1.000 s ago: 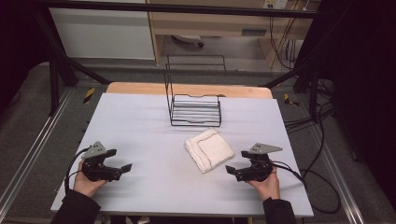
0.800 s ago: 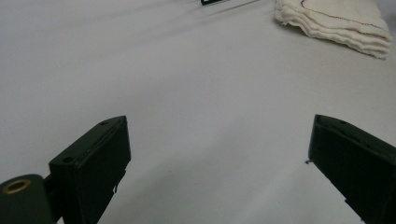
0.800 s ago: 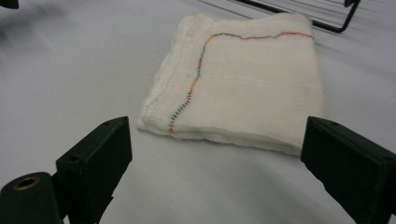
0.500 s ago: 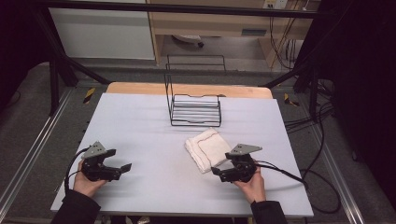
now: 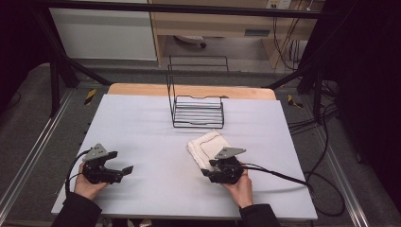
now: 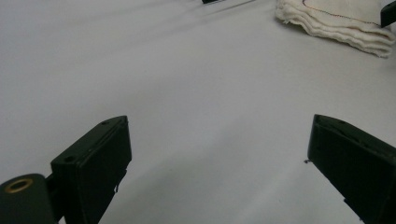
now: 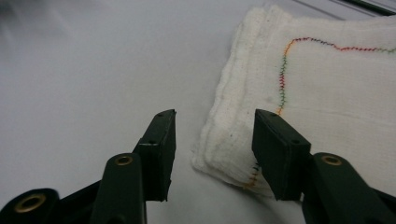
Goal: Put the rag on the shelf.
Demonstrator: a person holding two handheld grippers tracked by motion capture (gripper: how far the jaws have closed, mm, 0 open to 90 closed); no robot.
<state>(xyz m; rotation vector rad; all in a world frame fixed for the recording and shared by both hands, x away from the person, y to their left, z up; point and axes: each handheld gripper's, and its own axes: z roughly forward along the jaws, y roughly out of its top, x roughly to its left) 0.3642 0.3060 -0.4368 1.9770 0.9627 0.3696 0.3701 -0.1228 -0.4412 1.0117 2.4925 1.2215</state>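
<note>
Between the two jaws of my left gripper [image 5: 124,171] I see bare table [image 5: 151,127] and nothing else; these jaws are spread wide and hold nothing. Far ahead of them and to their right lies the folded white cloth [image 6: 336,23], well apart from them, with free surface all the way.

Further right, my right gripper [image 7: 212,140] is at the near corner of the same cloth [image 7: 327,84]. Its jaws have just been closing and now stand half spread. The corner of the folded layers lies between them: the right jaw is over the cloth edge, the left jaw stands on the bare table just beside it, with a small gap to the fabric. I cannot tell if the right pad already touches the cloth. A line of coloured stitching runs across the cloth ahead of the right jaw.

Behind the cloth, beyond my right jaws, stands a black wire rack [image 5: 197,111], near the cloth's far edge. Nothing stands between my jaws and the cloth.
</note>
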